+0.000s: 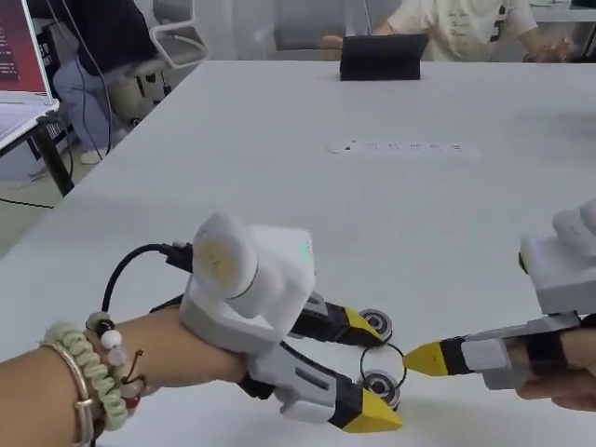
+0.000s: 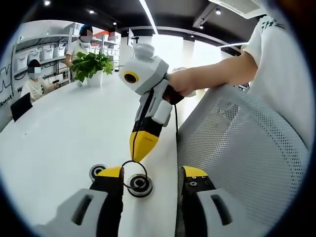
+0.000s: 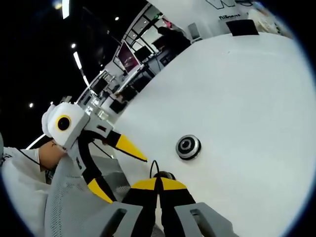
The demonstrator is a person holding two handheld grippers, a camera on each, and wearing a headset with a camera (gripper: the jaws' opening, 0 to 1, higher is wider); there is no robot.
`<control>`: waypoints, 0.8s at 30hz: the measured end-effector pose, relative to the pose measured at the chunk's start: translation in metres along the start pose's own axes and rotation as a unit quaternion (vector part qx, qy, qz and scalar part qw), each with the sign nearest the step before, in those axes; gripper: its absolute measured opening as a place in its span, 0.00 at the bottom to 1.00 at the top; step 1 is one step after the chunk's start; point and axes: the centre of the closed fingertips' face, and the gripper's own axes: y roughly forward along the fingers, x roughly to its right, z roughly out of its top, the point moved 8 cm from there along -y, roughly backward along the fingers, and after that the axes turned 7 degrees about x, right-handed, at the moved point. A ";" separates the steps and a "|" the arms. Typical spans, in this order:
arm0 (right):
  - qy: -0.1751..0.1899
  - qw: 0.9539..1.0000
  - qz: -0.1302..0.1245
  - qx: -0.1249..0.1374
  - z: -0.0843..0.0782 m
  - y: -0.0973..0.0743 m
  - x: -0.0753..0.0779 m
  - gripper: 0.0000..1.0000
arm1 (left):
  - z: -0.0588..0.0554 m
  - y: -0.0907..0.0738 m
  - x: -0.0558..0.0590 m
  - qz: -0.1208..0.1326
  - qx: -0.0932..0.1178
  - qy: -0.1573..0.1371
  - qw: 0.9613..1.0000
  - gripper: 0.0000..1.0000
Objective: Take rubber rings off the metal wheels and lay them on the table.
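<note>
Two small metal wheels lie on the white table [image 1: 307, 177]. The near wheel [image 1: 382, 386] [image 2: 139, 185] sits between the spread jaws of my left gripper [image 1: 374, 372] [image 2: 154, 173], close to one jaw and untouched by the other. The far wheel [image 1: 375, 324] [image 2: 97, 171] [image 3: 188, 146] lies just outside those jaws. My right gripper [image 1: 410, 359] [image 3: 158, 183] is shut on a thin black rubber ring [image 1: 384, 357] [image 2: 134, 170] [image 3: 153, 165]. The ring hangs as a loop from the tip down to the near wheel's rim.
A flat white strip [image 1: 405, 147] lies mid-table and a black tablet [image 1: 384, 56] stands at the far edge before a seated person. An open laptop [image 1: 19, 56] sits at the left. A mesh chair [image 2: 237, 148] is close behind the table edge. A potted plant [image 2: 91, 64] stands farther along.
</note>
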 end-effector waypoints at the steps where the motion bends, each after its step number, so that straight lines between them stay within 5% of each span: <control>1: 0.003 1.000 0.000 0.005 0.001 -0.001 0.000 0.00 | 0.001 -0.002 0.000 0.000 0.001 -0.001 1.000 0.45; 12: -0.008 1.000 0.001 0.019 0.007 -0.008 -0.004 0.00 | 0.004 -0.031 0.000 0.023 0.002 0.001 1.000 0.56; 15: -0.010 1.000 0.003 0.021 0.008 -0.008 -0.005 0.00 | 0.003 -0.041 -0.003 0.042 -0.010 0.014 0.999 0.63; 24: -0.019 0.999 0.000 0.028 0.012 -0.012 -0.004 0.00 | 0.004 -0.074 -0.004 0.092 0.008 0.015 0.996 0.71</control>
